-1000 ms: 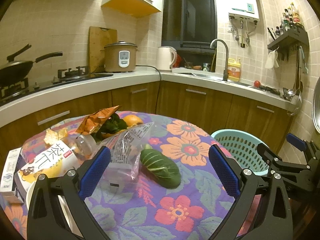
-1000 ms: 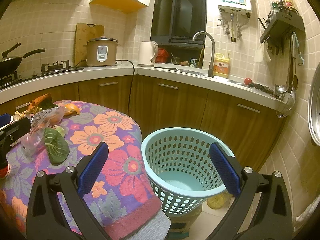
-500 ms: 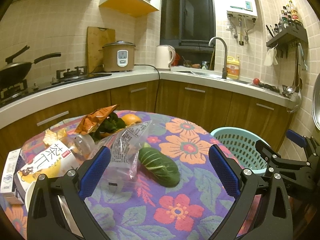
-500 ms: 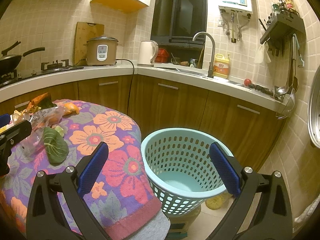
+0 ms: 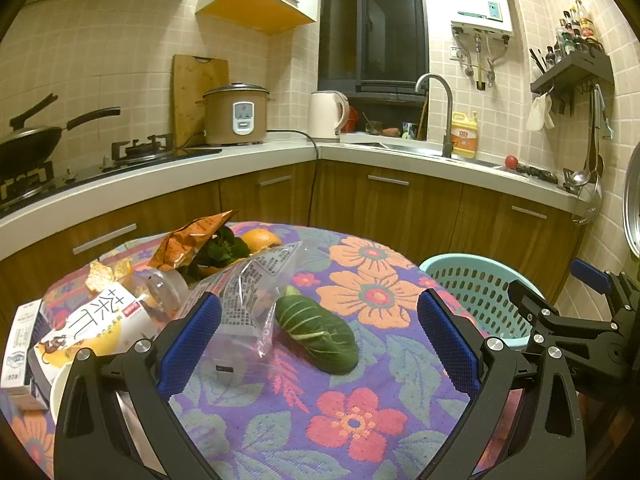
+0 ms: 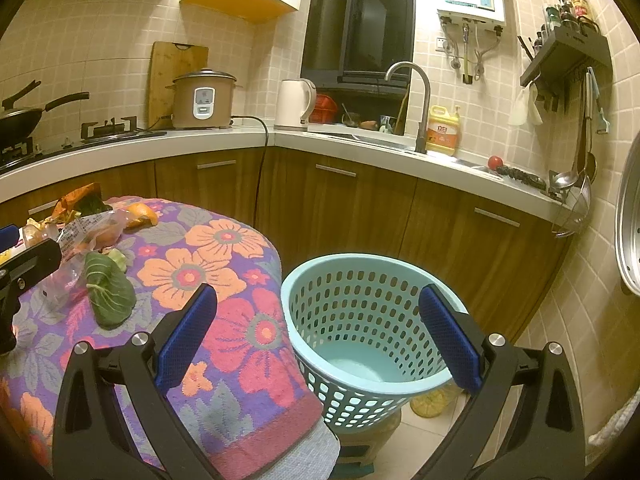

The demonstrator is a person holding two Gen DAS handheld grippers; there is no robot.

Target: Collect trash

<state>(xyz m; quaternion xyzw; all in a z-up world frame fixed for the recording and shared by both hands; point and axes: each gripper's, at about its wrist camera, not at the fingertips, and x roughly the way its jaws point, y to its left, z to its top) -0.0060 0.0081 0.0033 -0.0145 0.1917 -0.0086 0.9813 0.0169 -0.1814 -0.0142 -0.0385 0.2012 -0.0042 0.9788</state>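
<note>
Left gripper (image 5: 318, 340): the blue ribbed pads are held wide apart above the cloth, and nothing is gripped.
Right gripper (image 6: 318, 334): it is spread wide too, with nothing between the pads; the basket is seen past it.
Cloth (image 5: 360, 420): a fuzzy purple cloth with big orange and red flowers is laid over the round table.
Leaf (image 5: 316, 334): a dark green, smooth, oval leaf with pale veins is laid flat near the middle of the cloth. Its long axis runs from far left to near right, with the pale stem end at the far left.
Bag (image 5: 248, 304): a clear, crinkly plastic bag with small print is laid just left of the leaf, touching it.
Bottle (image 5: 100, 320): a clear plastic bottle with a white and yellow label is laid on its side, at the left.
Wrapper (image 5: 188, 240): a shiny orange crumpled wrapper is seen at the far side, with an orange (image 5: 260, 238) beside it.
Carton (image 5: 18, 344): a small white box is stood at the left edge.
Basket (image 6: 368, 328): a round light-blue plastic basket full of holes is stood on the floor, right of the table.
Change: almost nothing has been moved since the earlier frames; both grippers are kept where they were, still spread.
</note>
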